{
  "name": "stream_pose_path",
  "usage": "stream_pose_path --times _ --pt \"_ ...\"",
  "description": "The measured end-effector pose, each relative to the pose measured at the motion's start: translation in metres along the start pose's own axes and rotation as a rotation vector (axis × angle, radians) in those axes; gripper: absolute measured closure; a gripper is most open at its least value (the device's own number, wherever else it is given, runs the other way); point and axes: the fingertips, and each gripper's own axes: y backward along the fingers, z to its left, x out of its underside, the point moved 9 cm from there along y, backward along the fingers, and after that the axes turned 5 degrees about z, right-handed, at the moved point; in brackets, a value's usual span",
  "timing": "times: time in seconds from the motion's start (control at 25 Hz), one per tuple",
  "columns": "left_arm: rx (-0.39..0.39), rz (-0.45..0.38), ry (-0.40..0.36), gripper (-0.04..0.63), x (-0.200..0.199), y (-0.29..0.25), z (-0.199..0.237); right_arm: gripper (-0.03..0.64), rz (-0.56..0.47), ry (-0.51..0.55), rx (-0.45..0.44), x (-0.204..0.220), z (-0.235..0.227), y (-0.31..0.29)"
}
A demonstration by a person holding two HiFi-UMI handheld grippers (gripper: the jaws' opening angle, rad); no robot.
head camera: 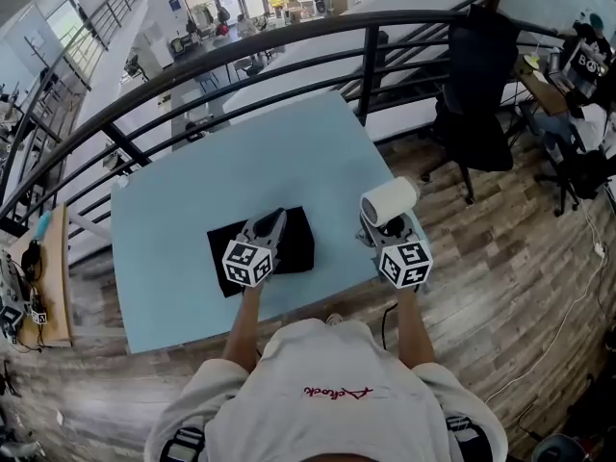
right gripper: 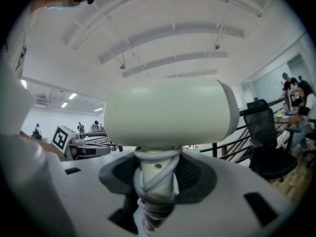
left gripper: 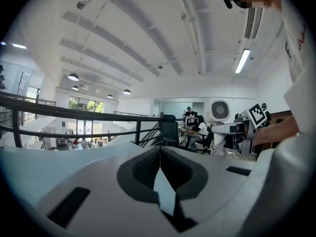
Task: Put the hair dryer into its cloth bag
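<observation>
Two grippers were over the light-blue tabletop (head camera: 173,258); the left gripper (head camera: 277,221) sat above the flat black cloth bag (head camera: 300,243), its fingers (left gripper: 143,169) pressed together on nothing; the right gripper (head camera: 387,229) had its fingers (right gripper: 190,177) clamped on the cord-wrapped handle of the white hair dryer (head camera: 388,201), near the tabletop's right edge, apart from the bag.

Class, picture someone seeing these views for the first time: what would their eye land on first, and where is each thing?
A cream hair dryer stands out, clamped by its handle in the right tool at the right edge of the pale blue table. Beside it, a black cloth bag lies flat mid-table, with the shut left tool above it.
</observation>
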Motion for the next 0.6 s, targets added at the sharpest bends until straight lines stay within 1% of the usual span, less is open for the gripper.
stream_pose_path --times 0.32,0.6 --pt "-0.013 0.019 0.015 0.588 0.007 -0.009 0.015 0.414 0.022 -0.012 -0.017 0.005 -0.004 -0.022" --pt "0.009 0.039 0.031 0.588 0.011 -0.017 0.034 0.414 0.036 -0.026 -0.002 0.006 0.003 -0.041"
